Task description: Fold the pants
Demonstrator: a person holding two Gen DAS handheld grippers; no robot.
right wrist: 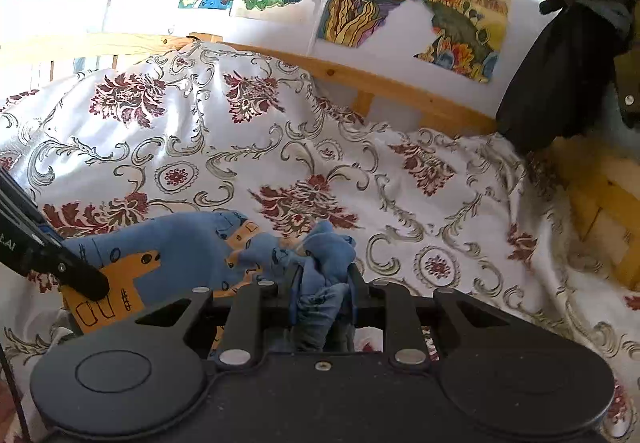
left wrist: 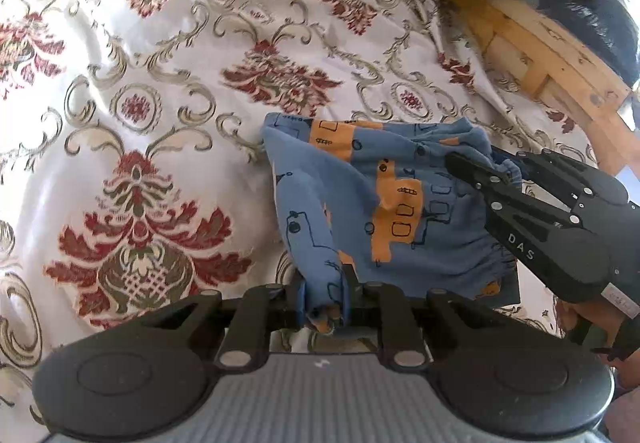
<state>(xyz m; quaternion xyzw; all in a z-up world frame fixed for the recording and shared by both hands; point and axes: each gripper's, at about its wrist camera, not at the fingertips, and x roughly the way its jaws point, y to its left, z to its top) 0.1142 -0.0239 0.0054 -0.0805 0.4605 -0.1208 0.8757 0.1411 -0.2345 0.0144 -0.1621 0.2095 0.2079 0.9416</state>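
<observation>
Pants (left wrist: 384,195), small, blue with orange patches, are bunched right at both sets of tongs: the left gripper (left wrist: 325,299) is pressed together on a gathered fold at their near edge, and the right gripper (right wrist: 323,295) pinches a wad of the elastic waist. From there the cloth runs between the two, its long axis stretched roughly across from one gripper to the other, neither arm nearer than the other. Beyond it, the floral bedspread (left wrist: 168,91) lies bare up to the wooden bed rail (right wrist: 400,87), so I judge the fold wants carrying away over that open cloth
</observation>
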